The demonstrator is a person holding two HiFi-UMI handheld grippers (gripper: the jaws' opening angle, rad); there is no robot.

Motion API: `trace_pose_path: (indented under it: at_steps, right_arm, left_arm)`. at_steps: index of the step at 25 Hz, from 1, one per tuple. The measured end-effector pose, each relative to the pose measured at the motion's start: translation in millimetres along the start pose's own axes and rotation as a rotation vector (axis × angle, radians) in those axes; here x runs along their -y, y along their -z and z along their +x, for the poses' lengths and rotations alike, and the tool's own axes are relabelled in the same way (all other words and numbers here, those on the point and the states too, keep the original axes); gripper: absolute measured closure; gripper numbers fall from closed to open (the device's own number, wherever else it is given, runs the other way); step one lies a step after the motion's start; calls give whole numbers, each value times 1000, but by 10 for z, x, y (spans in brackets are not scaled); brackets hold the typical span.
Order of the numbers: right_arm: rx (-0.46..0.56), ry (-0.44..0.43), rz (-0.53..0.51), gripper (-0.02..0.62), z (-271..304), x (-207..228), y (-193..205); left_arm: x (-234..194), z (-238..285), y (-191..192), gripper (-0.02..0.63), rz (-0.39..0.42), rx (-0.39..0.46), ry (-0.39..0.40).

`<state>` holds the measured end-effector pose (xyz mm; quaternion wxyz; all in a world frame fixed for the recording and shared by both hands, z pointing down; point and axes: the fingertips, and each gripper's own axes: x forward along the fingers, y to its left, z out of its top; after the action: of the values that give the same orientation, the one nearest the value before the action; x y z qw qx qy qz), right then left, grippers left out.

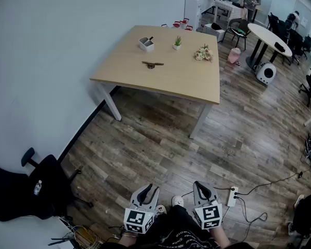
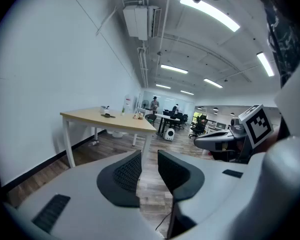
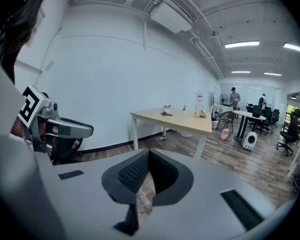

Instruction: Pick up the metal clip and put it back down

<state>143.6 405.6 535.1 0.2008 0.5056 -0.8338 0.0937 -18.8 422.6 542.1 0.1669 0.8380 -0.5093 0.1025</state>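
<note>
Well back from the table, both grippers sit low and empty

Out on the wooden table the metal clip lies flat near the middle, in front of a white box, a small potted plant and a flower bunch. Down here, the left gripper hangs over the plank floor, jaws a little apart with nothing between them. The right gripper sits just beside it, jaws closed together on nothing. Both are well apart from the metal clip. A black office chair stands at the left.
</note>
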Motion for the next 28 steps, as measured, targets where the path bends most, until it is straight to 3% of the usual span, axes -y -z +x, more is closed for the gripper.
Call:
trace_pose_path:
  at_steps: [7, 13, 23, 24, 25, 26, 28]
  right_arm:
    - [22, -1, -42, 583, -216, -274, -94]
    - [40, 3, -23, 583, -235, -221, -156]
    - [66, -33, 19, 580, -184, -241, -220]
    - [66, -46, 30, 562, -163, -265, -230]
    - [64, -62, 37, 445, -143, -298, -235]
    - [61, -76, 40, 372, -125, -333, -240]
    - [59, -91, 41, 316, -102, -392, -252]
  left_arm:
    - [-24, -382, -10, 527, 0, 43, -32]
    - [-59, -399, -155, 589, 31, 71, -51]
    - [-65, -311, -228, 597, 60, 73, -28]
    - [-81, -315, -227, 597, 60, 72, -27]
    - [-97, -322, -219, 597, 60, 70, -26]
    - [-114, -329, -209, 597, 60, 67, -24]
    - [-146, -345, -200, 597, 60, 65, -19]
